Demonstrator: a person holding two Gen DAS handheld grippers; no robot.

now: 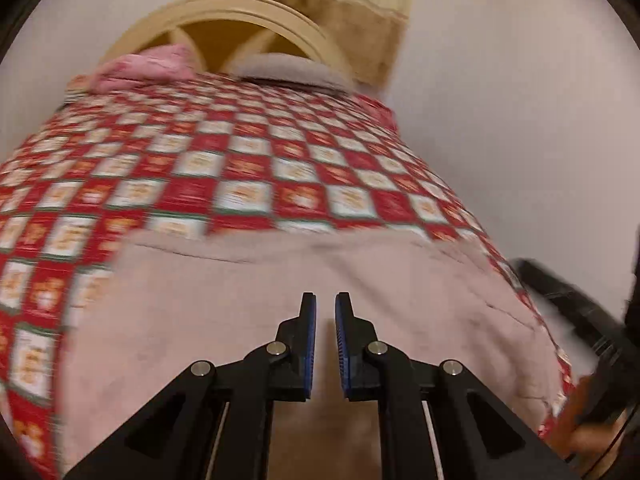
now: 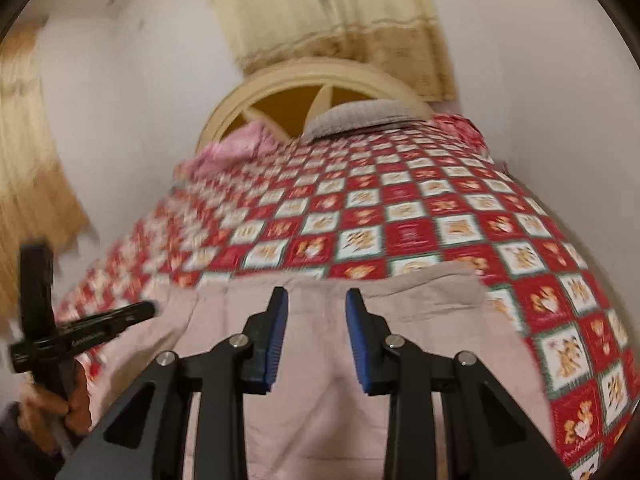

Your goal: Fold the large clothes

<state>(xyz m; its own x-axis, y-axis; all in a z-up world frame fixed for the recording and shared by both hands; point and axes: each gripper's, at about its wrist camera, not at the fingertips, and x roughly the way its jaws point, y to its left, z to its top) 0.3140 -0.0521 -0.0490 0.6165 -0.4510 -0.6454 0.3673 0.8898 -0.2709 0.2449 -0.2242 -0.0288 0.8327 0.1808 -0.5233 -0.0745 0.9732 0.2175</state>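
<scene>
A large pale pink garment (image 1: 240,320) lies spread flat on the near end of the bed, its far edge straight across the quilt. My left gripper (image 1: 325,300) hovers over its middle, shut, with nothing between the blue pads. In the right wrist view the same garment (image 2: 320,380) fills the foreground. My right gripper (image 2: 316,296) stands open above it, with nothing between its fingers. A hand (image 2: 52,404) holding the left tool's black frame (image 2: 80,332) shows at the left edge of that view. Both views are motion-blurred.
The bed carries a red and white checked quilt (image 1: 248,168). A pink pillow (image 1: 148,66) and a grey pillow (image 1: 280,68) lie against a cream arched headboard (image 1: 224,8). Beige curtains (image 2: 340,20) hang behind. White walls flank the bed.
</scene>
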